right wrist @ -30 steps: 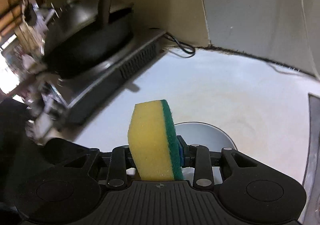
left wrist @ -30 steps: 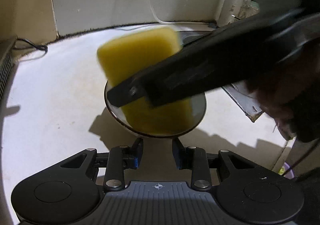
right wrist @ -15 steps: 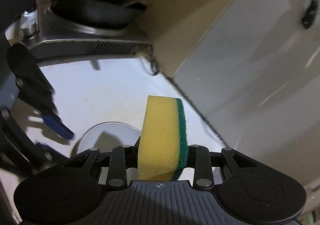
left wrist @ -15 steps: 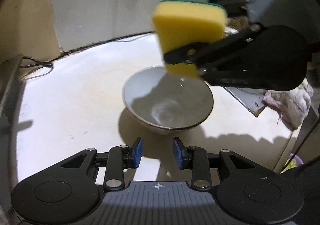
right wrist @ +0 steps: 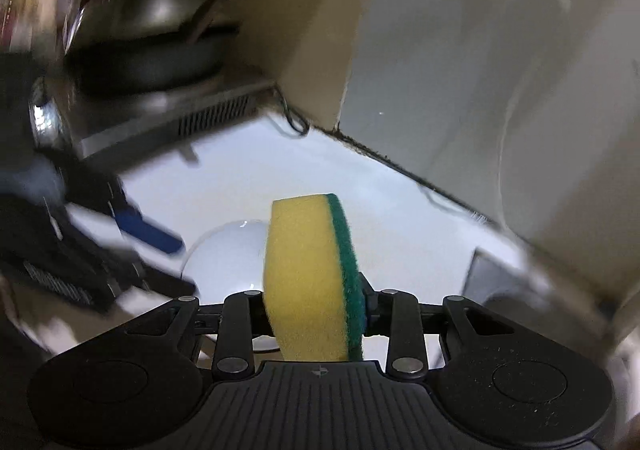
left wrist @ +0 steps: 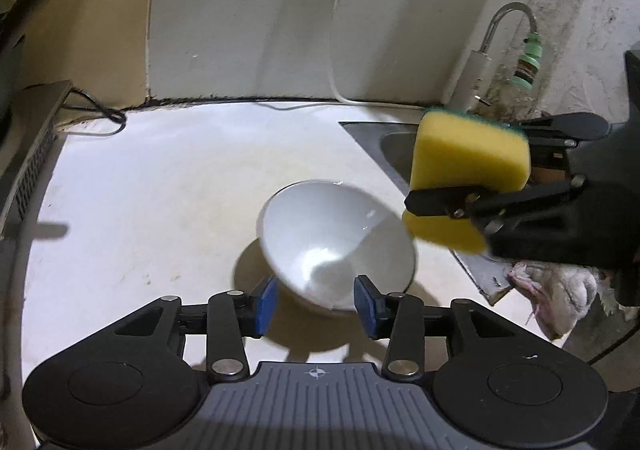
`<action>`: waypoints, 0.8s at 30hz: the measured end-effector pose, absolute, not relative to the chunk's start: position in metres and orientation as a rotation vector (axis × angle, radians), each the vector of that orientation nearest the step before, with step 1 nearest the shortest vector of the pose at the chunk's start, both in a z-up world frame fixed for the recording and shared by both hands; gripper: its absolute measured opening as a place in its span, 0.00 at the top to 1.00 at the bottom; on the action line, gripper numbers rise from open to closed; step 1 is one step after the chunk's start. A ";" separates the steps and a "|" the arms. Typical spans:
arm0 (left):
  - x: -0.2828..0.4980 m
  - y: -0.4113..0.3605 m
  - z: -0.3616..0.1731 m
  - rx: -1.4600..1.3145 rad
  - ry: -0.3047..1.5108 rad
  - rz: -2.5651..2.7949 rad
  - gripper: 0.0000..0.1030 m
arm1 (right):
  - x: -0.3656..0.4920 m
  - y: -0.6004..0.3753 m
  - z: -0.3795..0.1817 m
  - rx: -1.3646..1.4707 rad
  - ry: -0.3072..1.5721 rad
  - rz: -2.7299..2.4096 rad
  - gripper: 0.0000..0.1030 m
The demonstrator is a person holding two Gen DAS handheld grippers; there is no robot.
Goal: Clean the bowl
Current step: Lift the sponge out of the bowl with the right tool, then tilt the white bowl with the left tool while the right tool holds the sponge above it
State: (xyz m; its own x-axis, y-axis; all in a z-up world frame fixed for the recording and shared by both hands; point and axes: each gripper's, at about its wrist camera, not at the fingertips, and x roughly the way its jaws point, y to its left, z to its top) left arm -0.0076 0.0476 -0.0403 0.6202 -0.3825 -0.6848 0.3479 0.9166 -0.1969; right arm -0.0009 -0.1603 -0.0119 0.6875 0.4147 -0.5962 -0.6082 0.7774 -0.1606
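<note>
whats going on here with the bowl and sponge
A person with a handheld gripper in each hand is washing a white bowl on a pale counter. The right gripper is shut on a yellow-and-green sponge, held off to the bowl's side, near the sink. The left gripper has its jaws opening around the bowl's near rim, not clamping it.

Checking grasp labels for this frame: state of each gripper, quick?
Left gripper: jaws opening, straddling the near side of the white ceramic bowl, pads off it.
Right gripper: shut on the yellow sponge with green scouring side.
</note>
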 end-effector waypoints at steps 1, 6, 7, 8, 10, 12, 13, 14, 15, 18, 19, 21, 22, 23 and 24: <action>-0.004 0.047 -0.042 -0.037 0.797 -0.408 0.48 | 0.000 -0.157 -0.012 -0.421 0.535 0.534 0.68; 0.010 0.042 -0.055 -0.036 0.826 -0.373 0.50 | 0.006 -0.130 -0.028 -0.531 0.492 0.512 0.68; 0.013 0.041 -0.058 -0.032 0.831 -0.372 0.50 | 0.006 -0.125 -0.031 -0.529 0.499 0.525 0.68; 0.013 0.041 -0.059 -0.035 0.835 -0.374 0.51 | 0.006 -0.121 -0.033 -0.521 0.505 0.540 0.68; 0.014 0.039 -0.063 -0.032 0.839 -0.357 0.53 | 0.005 -0.122 -0.030 -0.461 0.536 0.573 0.68; 0.015 0.040 -0.064 -0.029 0.837 -0.346 0.53 | 0.011 -0.137 -0.021 -0.328 0.602 0.616 0.68; 0.016 0.041 -0.065 -0.029 0.836 -0.339 0.53 | 0.014 -0.147 -0.017 -0.249 0.638 0.638 0.68; 0.017 0.041 -0.066 -0.028 0.839 -0.337 0.53 | 0.018 -0.154 -0.017 -0.193 0.658 0.646 0.68; 0.017 0.042 -0.067 -0.027 0.841 -0.335 0.53 | 0.023 -0.165 -0.015 -0.103 0.683 0.655 0.68; 0.017 0.042 -0.070 -0.017 0.849 -0.332 0.56 | 0.029 -0.185 -0.001 0.032 0.675 0.664 0.68; 0.017 0.042 -0.071 -0.016 0.855 -0.334 0.56 | 0.028 -0.186 0.005 0.055 0.656 0.676 0.68; 0.017 0.043 -0.072 -0.015 0.860 -0.333 0.56 | 0.026 -0.184 0.015 0.083 0.626 0.721 0.68; 0.016 0.043 -0.070 -0.014 0.860 -0.334 0.56 | 0.026 -0.181 0.019 0.093 0.611 0.745 0.68; 0.013 0.044 -0.068 -0.006 0.859 -0.337 0.56 | 0.028 -0.177 0.019 0.083 0.608 0.752 0.68; 0.011 0.044 -0.066 0.002 0.857 -0.341 0.56 | 0.031 -0.169 0.015 0.063 0.609 0.751 0.68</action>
State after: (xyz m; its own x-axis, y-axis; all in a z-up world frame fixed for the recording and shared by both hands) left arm 0.0110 0.0443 -0.0656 0.6038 -0.2938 -0.7410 0.2954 0.9459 -0.1343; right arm 0.0309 -0.1687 0.0152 0.5677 0.6566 -0.4965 -0.6213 0.7374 0.2649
